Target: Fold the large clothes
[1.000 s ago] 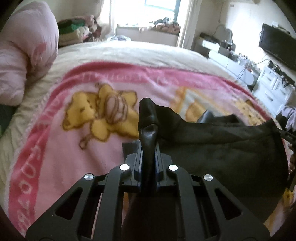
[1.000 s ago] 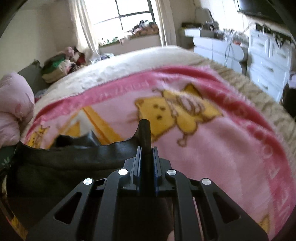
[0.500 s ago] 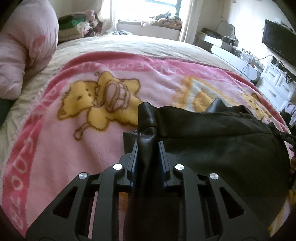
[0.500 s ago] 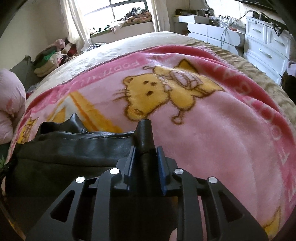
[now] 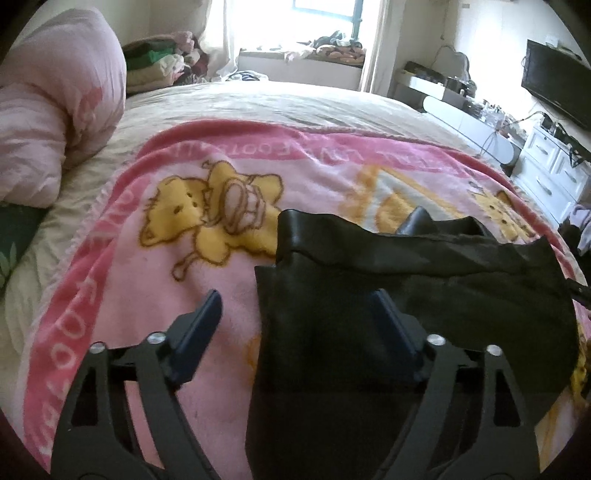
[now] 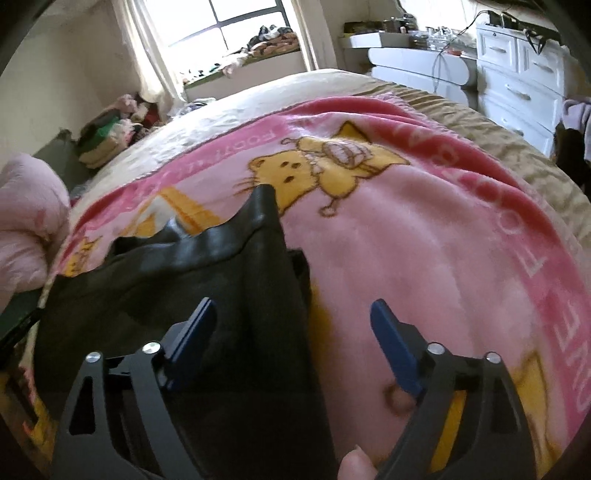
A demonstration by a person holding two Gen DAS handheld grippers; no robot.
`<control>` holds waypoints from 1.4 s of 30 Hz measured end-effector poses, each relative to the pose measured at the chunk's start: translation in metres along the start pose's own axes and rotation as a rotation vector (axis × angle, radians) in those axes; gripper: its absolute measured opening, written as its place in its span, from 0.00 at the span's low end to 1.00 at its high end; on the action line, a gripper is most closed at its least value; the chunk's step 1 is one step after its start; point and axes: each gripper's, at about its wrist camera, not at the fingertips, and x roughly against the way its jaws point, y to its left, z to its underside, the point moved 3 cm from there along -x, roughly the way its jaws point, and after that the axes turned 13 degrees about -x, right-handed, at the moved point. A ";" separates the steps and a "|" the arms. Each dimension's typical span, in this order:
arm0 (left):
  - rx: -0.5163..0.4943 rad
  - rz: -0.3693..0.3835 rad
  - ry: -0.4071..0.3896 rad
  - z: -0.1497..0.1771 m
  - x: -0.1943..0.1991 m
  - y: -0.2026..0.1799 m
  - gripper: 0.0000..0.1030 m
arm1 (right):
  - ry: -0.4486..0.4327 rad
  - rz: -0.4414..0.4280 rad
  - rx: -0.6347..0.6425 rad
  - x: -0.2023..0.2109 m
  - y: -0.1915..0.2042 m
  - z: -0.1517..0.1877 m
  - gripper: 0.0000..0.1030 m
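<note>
One black garment (image 5: 424,295) lies on the pink blanket (image 5: 229,295), its long axis running across from my left gripper (image 5: 295,314) to my right gripper (image 6: 295,321), folded edge facing away from me. Both of my grippers have just been opening and now stand spread, garment cloth loose between the jaws, not pinched. One bed (image 5: 295,107), one window (image 6: 229,22) beyond, two white dressers (image 6: 524,85) to my right.
</note>
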 end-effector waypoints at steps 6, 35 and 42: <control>0.018 0.018 0.028 0.008 0.016 -0.002 0.91 | 0.029 -0.080 -0.027 0.027 -0.005 0.022 0.92; 0.185 0.232 0.164 0.086 0.032 -0.038 0.72 | 0.221 -0.103 -0.111 0.047 -0.037 0.076 0.36; 0.165 0.186 0.128 0.081 0.045 -0.032 0.74 | 0.030 0.061 0.032 0.073 -0.016 0.069 0.52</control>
